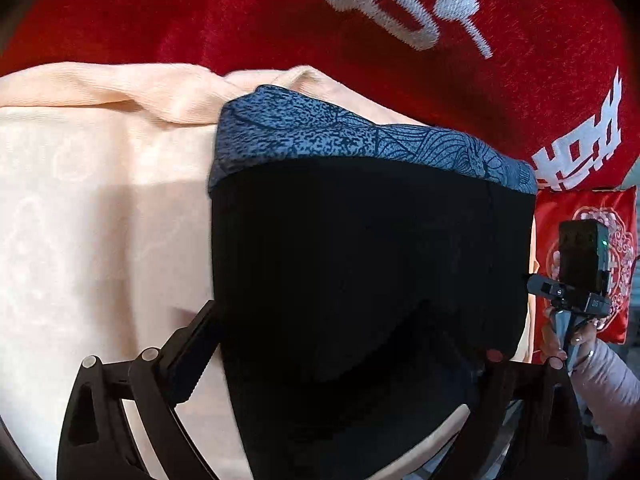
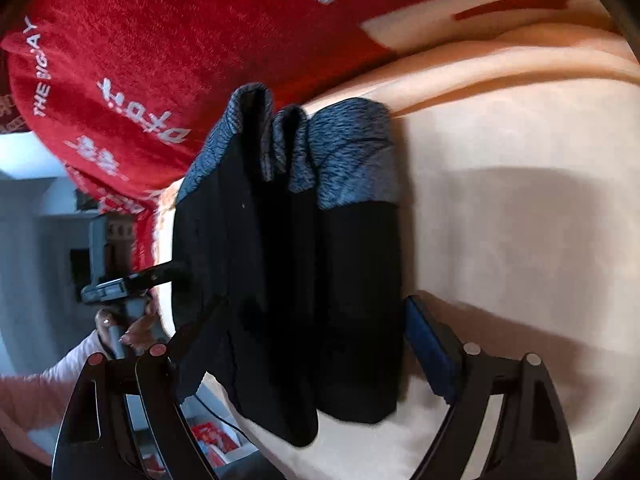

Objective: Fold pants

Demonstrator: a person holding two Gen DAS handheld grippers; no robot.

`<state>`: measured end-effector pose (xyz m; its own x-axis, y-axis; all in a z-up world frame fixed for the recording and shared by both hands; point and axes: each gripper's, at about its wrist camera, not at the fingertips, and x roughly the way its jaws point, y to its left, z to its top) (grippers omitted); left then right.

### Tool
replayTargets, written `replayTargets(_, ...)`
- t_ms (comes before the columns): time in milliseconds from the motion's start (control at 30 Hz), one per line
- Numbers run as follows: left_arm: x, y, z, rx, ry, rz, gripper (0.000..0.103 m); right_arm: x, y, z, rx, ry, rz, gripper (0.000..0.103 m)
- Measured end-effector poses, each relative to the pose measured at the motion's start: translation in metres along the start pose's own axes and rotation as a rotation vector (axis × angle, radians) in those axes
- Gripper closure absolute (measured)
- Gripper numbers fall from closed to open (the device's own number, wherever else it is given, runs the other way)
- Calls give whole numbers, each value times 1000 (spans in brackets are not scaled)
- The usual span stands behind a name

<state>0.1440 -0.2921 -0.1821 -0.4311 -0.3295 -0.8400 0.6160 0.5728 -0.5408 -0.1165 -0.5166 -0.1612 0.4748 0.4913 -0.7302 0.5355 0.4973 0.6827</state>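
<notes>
The pants (image 1: 360,264) are black with a blue-grey patterned band at the far end and lie folded on a peach sheet (image 1: 80,220). My left gripper (image 1: 344,344) has its jaws spread wide, and the near end of the pants lies between and over them. In the right wrist view the pants (image 2: 288,280) show several stacked layers. My right gripper (image 2: 316,344) is also spread wide with the folded pants between its fingers. The right finger pad (image 2: 428,352) stands just clear of the cloth. Each gripper shows in the other's view, at the pants' edge.
A red blanket (image 1: 280,12) with white lettering lies beyond the pants. A red patterned cushion (image 1: 588,220) sits at the right. The peach sheet (image 2: 520,220) stretches to the right in the right wrist view. The bed edge and the floor with red items (image 2: 212,436) lie at the lower left there.
</notes>
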Motion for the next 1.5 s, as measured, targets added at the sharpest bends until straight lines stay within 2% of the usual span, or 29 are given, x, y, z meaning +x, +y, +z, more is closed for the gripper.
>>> replayTargets(133,8,6,2,-13,-14,-26,2,9,-1,8,-26,-6,40,13)
replayTargets(233,9,8,-3,-38,-32,-17,0,10,-9,12,72,-25,75,13)
replayTargets(300,5,7,-8,-48,-59,-1,3,11,-11,13,131,-28,65,22)
replayTargets(367,-2,-1,-12,-29,-85,22,15,10,-7,11,133,-18,21,37)
replayTargets(400,-6,-4,-14,-18,-92,29,18,10,-5,10,130,-16,16,41)
replayTargets(467,-13,-10,-16,-11,-110,40,30,7,2,10,129,-17,9,51)
replayTargets(567,-24,-13,-19,-32,-136,35,45,3,13,7,122,-29,7,58)
replayTargets(600,-30,-13,-21,-41,-144,31,46,1,15,6,122,-31,13,59)
replayTargets(700,-38,-13,-27,-38,-158,31,46,-8,21,1,132,-36,58,61)
replayTargets(900,-62,-12,-55,-13,-137,26,46,-19,42,-27,118,-36,74,62)
replayTargets(967,-69,-24,-71,-8,-131,21,46,-21,50,-46,136,-48,88,62)
replayTargets(1167,-93,-13,-118,4,-97,42,46,-17,58,-105,196,-55,110,62)
replayTargets(1267,-92,-2,-140,7,-82,49,46,-10,55,-133,216,-56,112,62)
replayTargets(1333,-79,9,-151,6,-69,66,46,2,51,-145,212,-42,81,61)
replayTargets(1400,-63,20,-158,-14,-70,82,41,16,44,-149,194,-24,19,57)
replayTargets(1467,-60,34,-162,-47,-108,92,20,24,39,-148,174,-28,-23,48)
replayTargets(1500,-61,38,-164,-48,-116,98,19,25,37,-146,174,-28,-20,47)
